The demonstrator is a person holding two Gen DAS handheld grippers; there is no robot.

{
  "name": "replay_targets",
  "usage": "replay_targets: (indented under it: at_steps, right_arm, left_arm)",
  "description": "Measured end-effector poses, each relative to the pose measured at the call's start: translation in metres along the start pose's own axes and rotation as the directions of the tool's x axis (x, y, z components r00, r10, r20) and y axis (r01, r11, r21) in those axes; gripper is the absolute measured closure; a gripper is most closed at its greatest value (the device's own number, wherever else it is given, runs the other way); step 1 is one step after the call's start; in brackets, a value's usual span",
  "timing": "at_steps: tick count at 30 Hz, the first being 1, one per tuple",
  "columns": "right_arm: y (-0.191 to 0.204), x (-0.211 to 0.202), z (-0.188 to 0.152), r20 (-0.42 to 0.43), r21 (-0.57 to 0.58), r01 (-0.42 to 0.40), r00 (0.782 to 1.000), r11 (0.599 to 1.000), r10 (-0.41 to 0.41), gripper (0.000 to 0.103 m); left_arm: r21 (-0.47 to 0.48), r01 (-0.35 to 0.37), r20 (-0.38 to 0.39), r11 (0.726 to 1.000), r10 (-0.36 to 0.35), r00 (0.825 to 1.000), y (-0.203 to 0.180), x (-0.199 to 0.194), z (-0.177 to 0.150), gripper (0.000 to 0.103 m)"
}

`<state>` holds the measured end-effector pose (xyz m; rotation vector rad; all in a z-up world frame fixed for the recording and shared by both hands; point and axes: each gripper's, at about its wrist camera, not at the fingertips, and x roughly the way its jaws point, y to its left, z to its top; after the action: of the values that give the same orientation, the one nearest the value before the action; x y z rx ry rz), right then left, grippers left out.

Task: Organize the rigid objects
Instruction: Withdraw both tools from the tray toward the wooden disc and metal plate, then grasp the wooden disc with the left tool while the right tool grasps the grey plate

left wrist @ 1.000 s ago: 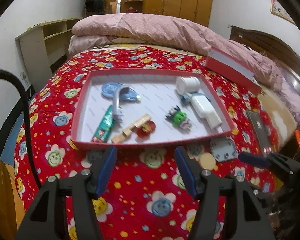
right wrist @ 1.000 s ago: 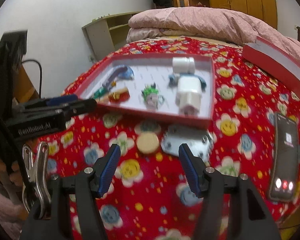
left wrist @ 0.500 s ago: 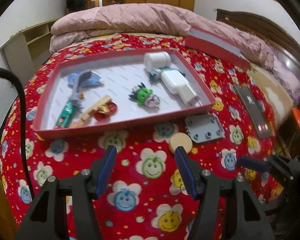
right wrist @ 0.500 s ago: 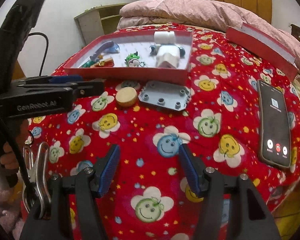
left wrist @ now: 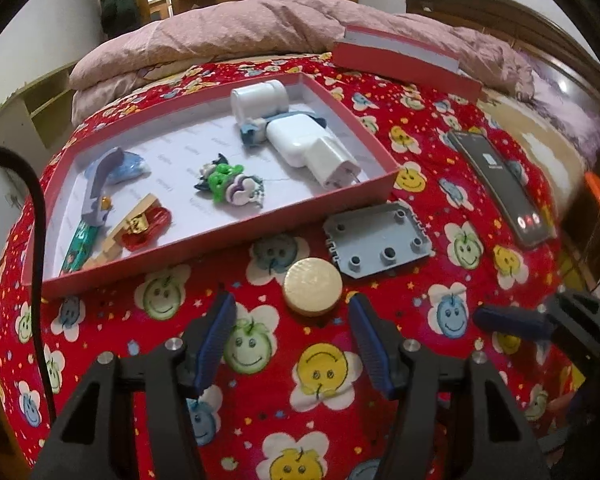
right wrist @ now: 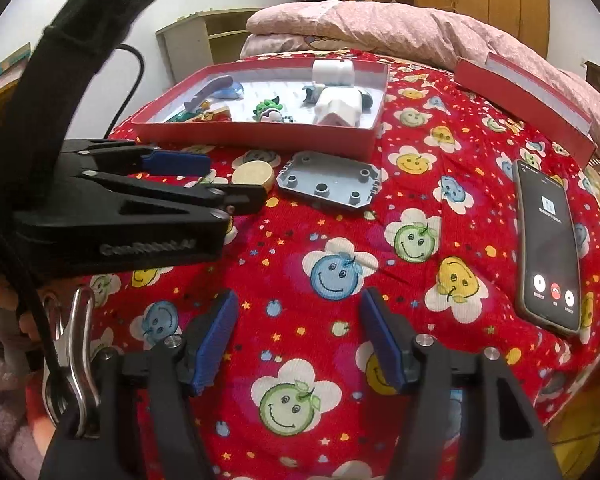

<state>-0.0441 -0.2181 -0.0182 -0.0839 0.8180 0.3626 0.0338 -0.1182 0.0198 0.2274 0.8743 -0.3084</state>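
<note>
Left tool (left wrist: 292, 336) hangs over the bed (left wrist: 380, 400) pitched steeply down, its fingers apart with nothing between them. Just ahead of its tips, slightly toward the right finger and untouched, lies one wooden disc (left wrist: 313, 291). Beyond the disc and to the right rests one grey plate (left wrist: 376, 240), close beside it but apart. Farther ahead sits one red tray (left wrist: 220, 246), its near wall just behind both pieces. Inside are about eight things: a green toy (left wrist: 228, 184), a white charger (left wrist: 312, 148), a white jar (left wrist: 260, 98) and a blue piece (left wrist: 252, 133) at the far right; a blue scoop (left wrist: 112, 170), a green tube (left wrist: 80, 244), a wooden clip (left wrist: 120, 234) and a red charm (left wrist: 148, 228) at the left. One phone (left wrist: 500, 188) lies well off to the right, and one red lid (left wrist: 404, 58) leans farthest back against the pink quilt (left wrist: 260, 24).

Right tool (right wrist: 296, 340) also tilts down over bare bedcover, its jaws opening and empty. From it, the left tool shows side-on at the left, its tips by the disc (right wrist: 253, 174); the plate (right wrist: 328, 184) lies well ahead, the tray (right wrist: 260, 136) beyond, the phone (right wrist: 548, 240) to the right.
</note>
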Motion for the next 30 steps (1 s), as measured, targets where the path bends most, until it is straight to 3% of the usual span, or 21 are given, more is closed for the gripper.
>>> replay_targets:
  at_steps: [5, 9, 16, 23, 30]
  right_arm:
    - [-0.001, 0.0, -0.001, 0.004, 0.005, -0.007, 1.0, 1.0, 0.007, 0.037]
    - [-0.001, 0.0, -0.001, 0.005, 0.003, -0.006, 1.0, 1.0, 0.006, 0.037]
    - [0.002, 0.001, -0.001, 0.009, -0.005, 0.002, 1.0, 1.0, -0.002, 0.035]
    - [0.001, 0.002, 0.007, 0.006, 0.043, 0.021, 1.0, 0.999, -0.021, 0.035]
    - [-0.002, 0.014, 0.034, 0.006, 0.103, 0.077, 0.997, 0.992, -0.078, 0.035]
  left_arm:
    - [0.02, -0.003, 0.012, 1.0, 0.003, 1.0, -0.004, 0.006, 0.003, 0.05]
    - [0.022, 0.031, 0.015, 0.999, -0.031, 0.999, -0.006, 0.007, 0.005, 0.07]
    - [-0.005, 0.023, 0.016, 1.0, -0.023, 1.0, 0.004, 0.0, -0.003, 0.07]
    - [-0.111, -0.068, 0.006, 0.992, 0.069, 0.998, 0.046, -0.016, -0.018, 0.07]
    - [-0.225, -0.101, 0.022, 0.969, 0.109, 0.994, 0.09, -0.03, -0.028, 0.07]
